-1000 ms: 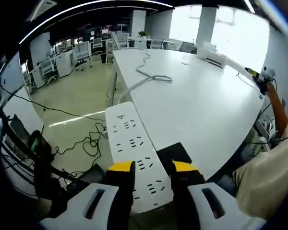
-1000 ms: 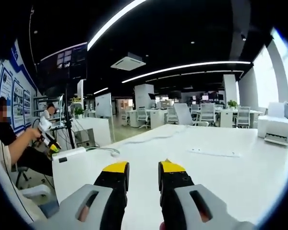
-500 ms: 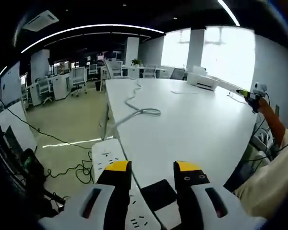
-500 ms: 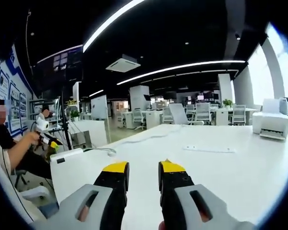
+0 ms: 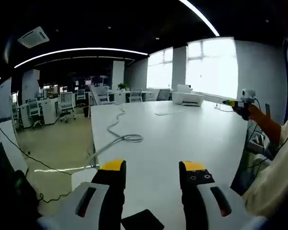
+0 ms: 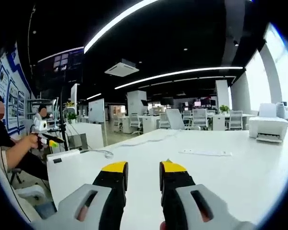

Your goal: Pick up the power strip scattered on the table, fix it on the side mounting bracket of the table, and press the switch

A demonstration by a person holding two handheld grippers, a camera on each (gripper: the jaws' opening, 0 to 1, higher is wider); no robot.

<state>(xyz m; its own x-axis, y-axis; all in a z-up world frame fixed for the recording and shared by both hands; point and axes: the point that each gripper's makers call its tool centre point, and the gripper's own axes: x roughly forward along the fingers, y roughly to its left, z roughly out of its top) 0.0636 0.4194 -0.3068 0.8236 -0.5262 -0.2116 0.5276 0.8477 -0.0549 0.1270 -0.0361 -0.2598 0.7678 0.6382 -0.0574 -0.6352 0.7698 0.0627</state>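
In the left gripper view, the left gripper [image 5: 153, 167] hangs above the long white desk [image 5: 182, 139], yellow-tipped jaws apart and empty. The white plastic power strip [image 5: 80, 178] peeks out at the desk's near left edge, its grey cable [image 5: 116, 139] coiled farther along. In the right gripper view, the right gripper [image 6: 143, 167] has its jaws slightly apart, holding nothing.
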